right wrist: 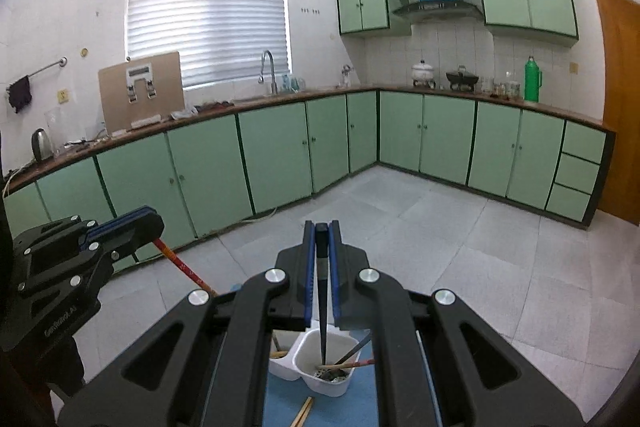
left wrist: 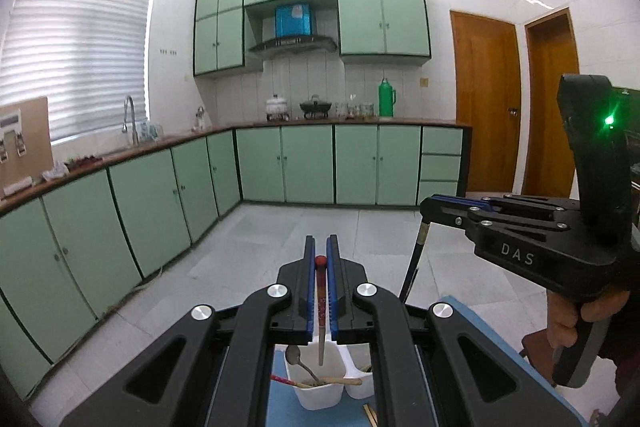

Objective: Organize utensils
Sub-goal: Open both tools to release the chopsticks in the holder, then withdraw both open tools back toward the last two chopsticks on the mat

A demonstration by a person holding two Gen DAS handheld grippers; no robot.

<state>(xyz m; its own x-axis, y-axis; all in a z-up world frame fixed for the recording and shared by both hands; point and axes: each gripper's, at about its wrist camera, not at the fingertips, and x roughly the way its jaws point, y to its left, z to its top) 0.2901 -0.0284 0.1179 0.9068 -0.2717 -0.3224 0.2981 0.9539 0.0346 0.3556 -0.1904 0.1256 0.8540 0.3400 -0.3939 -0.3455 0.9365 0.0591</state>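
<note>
Green cabinets behind, my left hand-held gripper and right hand-held gripper each clamp a light, stiff, slippery chopstick near its top, above the holder.

Right tool clamped on black chopstick above white holder.

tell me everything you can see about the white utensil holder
The white utensil holder is a small plastic-looking caddy with two rounded compartments joined side by side, standing upright on a blue surface. One compartment holds a metal spoon and a wooden-looking utensil; the other holds dark and reddish chopsticks. The left claw holds a red chopstick over it, and the right claw lowers a black chopstick into a compartment.
</note>
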